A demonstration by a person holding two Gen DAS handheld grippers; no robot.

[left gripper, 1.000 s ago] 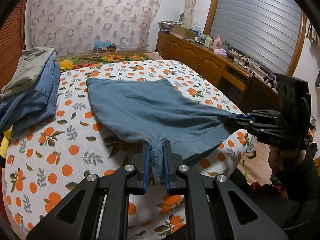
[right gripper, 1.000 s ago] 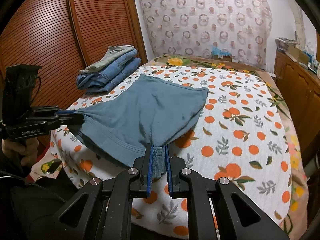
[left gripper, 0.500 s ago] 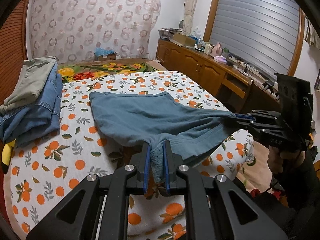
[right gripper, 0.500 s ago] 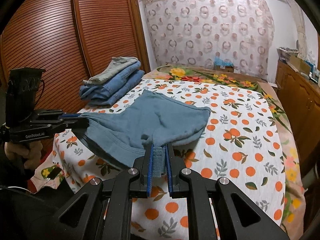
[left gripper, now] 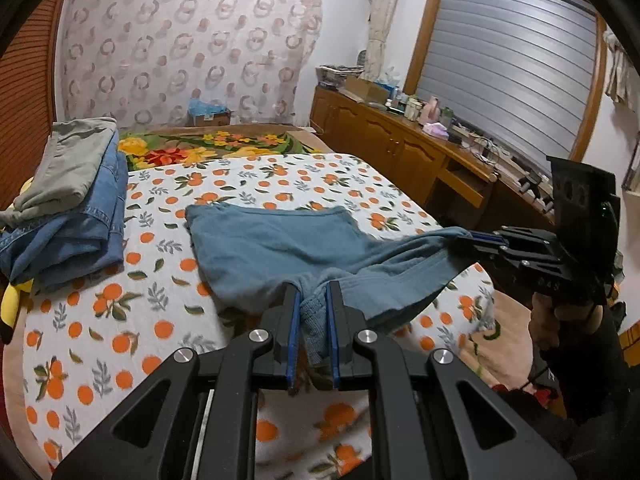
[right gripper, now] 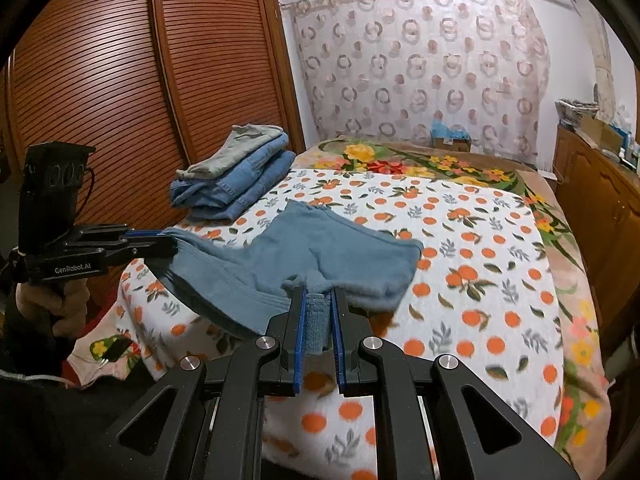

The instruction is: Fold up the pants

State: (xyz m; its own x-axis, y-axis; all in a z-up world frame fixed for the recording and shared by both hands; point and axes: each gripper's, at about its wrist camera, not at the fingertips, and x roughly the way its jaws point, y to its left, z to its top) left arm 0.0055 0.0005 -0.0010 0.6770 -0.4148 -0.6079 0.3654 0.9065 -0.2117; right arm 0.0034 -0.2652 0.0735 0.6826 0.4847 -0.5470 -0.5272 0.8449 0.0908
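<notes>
A pair of blue-grey pants (left gripper: 280,248) lies on the orange-print bedspread (left gripper: 100,320), its near edge lifted off the bed. My left gripper (left gripper: 313,304) is shut on one corner of that edge. My right gripper (right gripper: 320,304) is shut on the other corner. The pants also show in the right wrist view (right gripper: 340,256), sagging between the two grips. Each gripper shows in the other's view: the right one (left gripper: 476,236) at the right, the left one (right gripper: 160,240) at the left.
A stack of folded jeans and a grey garment (left gripper: 68,192) sits at the bed's far left, also in the right wrist view (right gripper: 236,176). A wooden sideboard (left gripper: 400,148) with clutter runs along the right. Slatted wardrobe doors (right gripper: 120,100) stand on the left.
Both grippers have risen and carried the near edge of the pants toward the far end of the bed. The cloth on the bed now looks shorter and more bunched.
</notes>
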